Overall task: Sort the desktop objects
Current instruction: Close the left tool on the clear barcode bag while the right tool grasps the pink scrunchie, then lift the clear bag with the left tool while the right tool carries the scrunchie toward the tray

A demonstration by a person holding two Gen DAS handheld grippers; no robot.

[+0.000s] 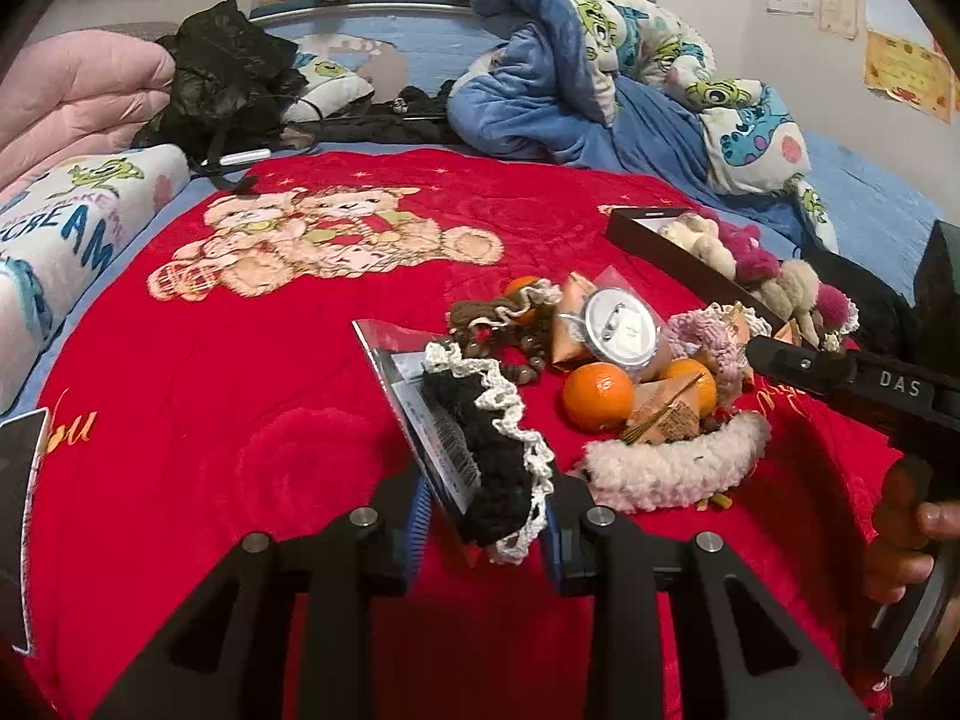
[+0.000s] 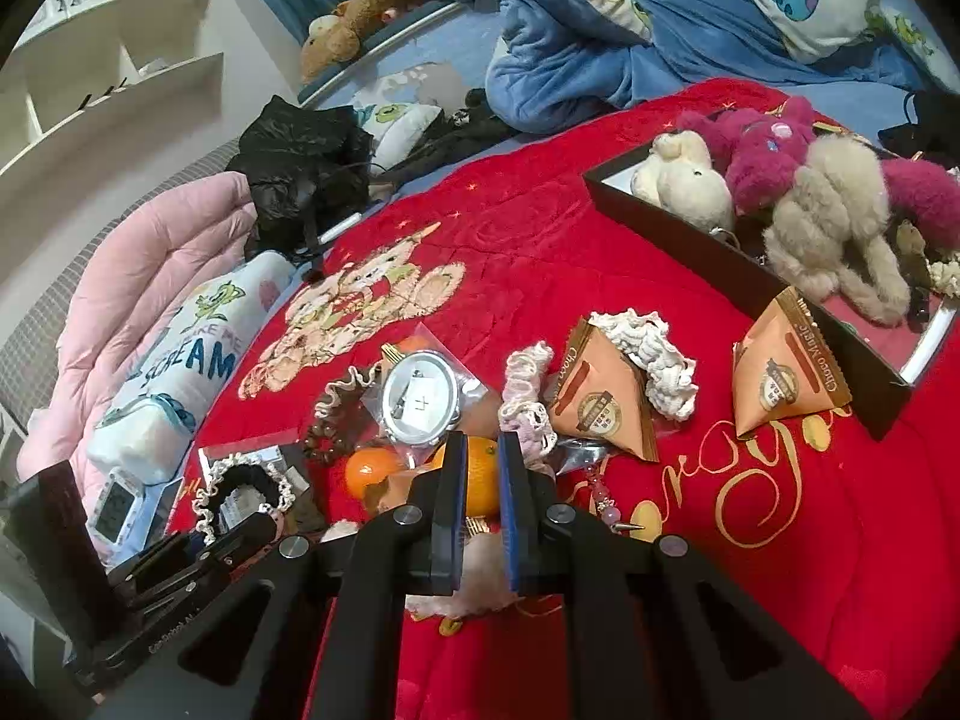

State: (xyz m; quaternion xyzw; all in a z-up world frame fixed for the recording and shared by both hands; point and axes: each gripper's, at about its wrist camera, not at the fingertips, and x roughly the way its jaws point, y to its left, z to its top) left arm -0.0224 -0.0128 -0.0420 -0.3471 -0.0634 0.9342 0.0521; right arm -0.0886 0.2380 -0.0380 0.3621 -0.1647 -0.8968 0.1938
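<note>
My left gripper point(image 1: 486, 522) is shut on a black scrunchie with white lace trim point(image 1: 486, 450) and its backing card point(image 1: 420, 402), held clear of the red blanket point(image 1: 240, 360). The same scrunchie point(image 2: 246, 486) shows at the lower left of the right wrist view. My right gripper point(image 2: 483, 444) hovers over the pile with its pads nearly together; an orange point(image 2: 480, 480) shows through the slit, and I see nothing pinched. Its tip point(image 1: 756, 351) sits by a pink crocheted scrunchie point(image 1: 708, 336). A fluffy white scrunchie point(image 1: 678, 471), oranges point(image 1: 597, 396) and a round tin in a clear bag point(image 1: 618, 330) lie below.
A dark tray point(image 2: 744, 276) at the right holds plush toys point(image 2: 834, 234). Two triangular snack packets point(image 2: 606, 402) point(image 2: 786, 372) and a white lace scrunchie point(image 2: 654, 354) lie near it. A pink quilt point(image 2: 156, 276), black bag point(image 2: 300, 168) and blue blanket point(image 2: 570, 60) ring the red blanket.
</note>
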